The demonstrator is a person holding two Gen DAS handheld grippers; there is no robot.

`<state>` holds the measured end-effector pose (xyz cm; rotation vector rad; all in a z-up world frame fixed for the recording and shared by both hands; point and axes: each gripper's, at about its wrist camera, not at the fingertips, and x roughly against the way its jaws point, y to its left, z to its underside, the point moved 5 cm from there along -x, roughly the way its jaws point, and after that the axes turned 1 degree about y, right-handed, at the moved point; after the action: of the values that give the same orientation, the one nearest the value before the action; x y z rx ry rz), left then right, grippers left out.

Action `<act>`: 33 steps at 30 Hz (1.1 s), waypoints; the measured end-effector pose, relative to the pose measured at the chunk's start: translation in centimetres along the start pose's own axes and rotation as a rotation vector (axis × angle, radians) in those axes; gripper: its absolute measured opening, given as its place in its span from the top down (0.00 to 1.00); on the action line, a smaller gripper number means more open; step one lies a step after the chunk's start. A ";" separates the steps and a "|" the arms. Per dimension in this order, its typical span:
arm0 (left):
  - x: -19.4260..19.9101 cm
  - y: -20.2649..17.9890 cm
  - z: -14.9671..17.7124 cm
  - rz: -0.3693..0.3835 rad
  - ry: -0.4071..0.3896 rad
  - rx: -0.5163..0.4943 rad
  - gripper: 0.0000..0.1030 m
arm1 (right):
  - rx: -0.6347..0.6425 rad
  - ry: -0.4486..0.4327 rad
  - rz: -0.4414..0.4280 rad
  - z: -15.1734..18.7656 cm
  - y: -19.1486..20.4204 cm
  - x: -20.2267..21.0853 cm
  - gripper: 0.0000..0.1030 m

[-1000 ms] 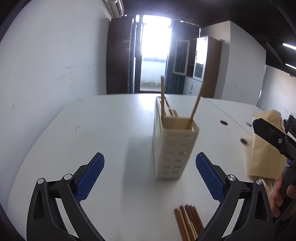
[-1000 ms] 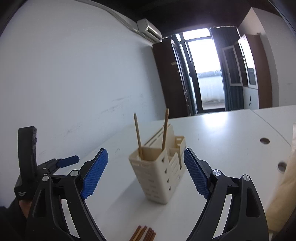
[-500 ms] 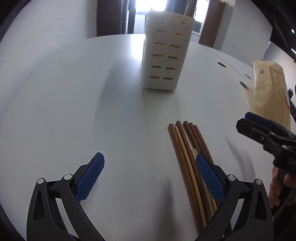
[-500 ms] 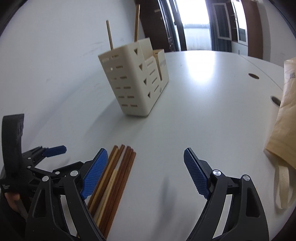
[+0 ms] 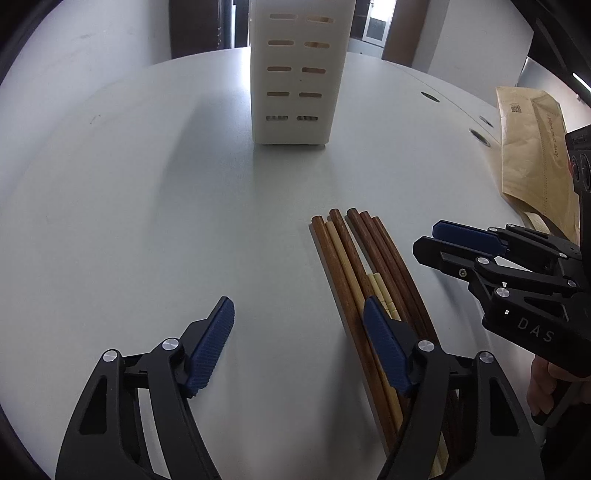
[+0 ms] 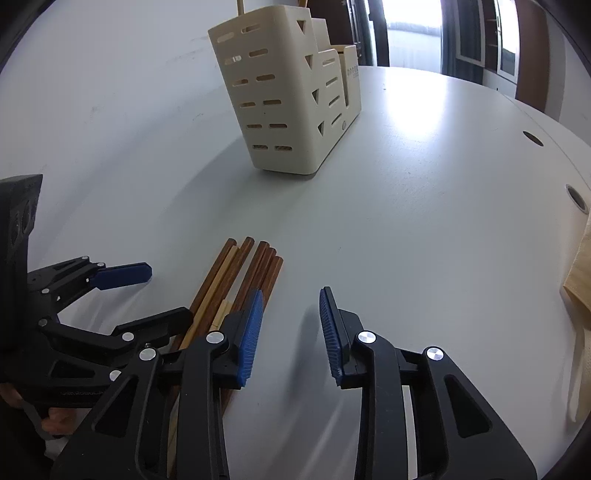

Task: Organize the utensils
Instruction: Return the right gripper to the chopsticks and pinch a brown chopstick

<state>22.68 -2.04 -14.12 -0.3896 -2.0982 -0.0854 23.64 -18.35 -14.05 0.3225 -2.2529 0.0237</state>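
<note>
Left wrist view: my left hand-held gripper [image 5: 299, 341] has come down low over the counter [image 5: 129, 221] within the last second, jaws spread and empty, its right pad above the bundle of chopsticks [image 5: 354, 266]. A second ago both cameras looked level at the utensil holder [image 5: 297, 70]; now they look down at the bundle lying in front of the holder. My right hand-held gripper [image 6: 291, 332] is also released, narrower than before, nothing between its pads, its left pad over the bundle's edge. I judge a pickup is next; two sticks already stand in the holder. A brown paper bag [image 5: 535, 158] lies to the right of the holder. Beyond the holder: bright window [image 6: 410, 26], dark cabinets.
</note>
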 end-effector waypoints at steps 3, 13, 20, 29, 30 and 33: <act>-0.2 -0.1 -0.1 -0.009 0.001 -0.006 0.32 | 0.012 0.012 0.000 0.0 0.3 -0.3 0.69; -0.3 -0.1 -0.6 -0.024 0.016 -0.006 0.30 | 0.060 0.021 0.020 0.2 0.9 -0.9 0.69; -0.5 -0.3 -1.2 -0.038 0.045 -0.006 0.37 | 0.057 0.027 0.033 -0.2 0.7 -0.3 0.70; -1.2 -0.4 -1.6 -0.085 0.043 -0.032 0.38 | 0.076 0.035 0.065 -0.7 0.4 -0.9 0.72; -1.2 -0.4 -1.6 -0.087 0.041 -0.033 0.38 | 0.083 0.035 0.073 -0.6 0.5 -0.9 0.72; -1.3 -0.4 -1.7 -0.088 0.041 -0.032 0.38 | 0.099 0.035 0.092 -0.7 0.7 -1.1 0.72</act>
<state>24.53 -3.11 -14.24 -0.3115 -2.0755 -0.1775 24.66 -17.30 -14.41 0.2695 -2.2350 0.1884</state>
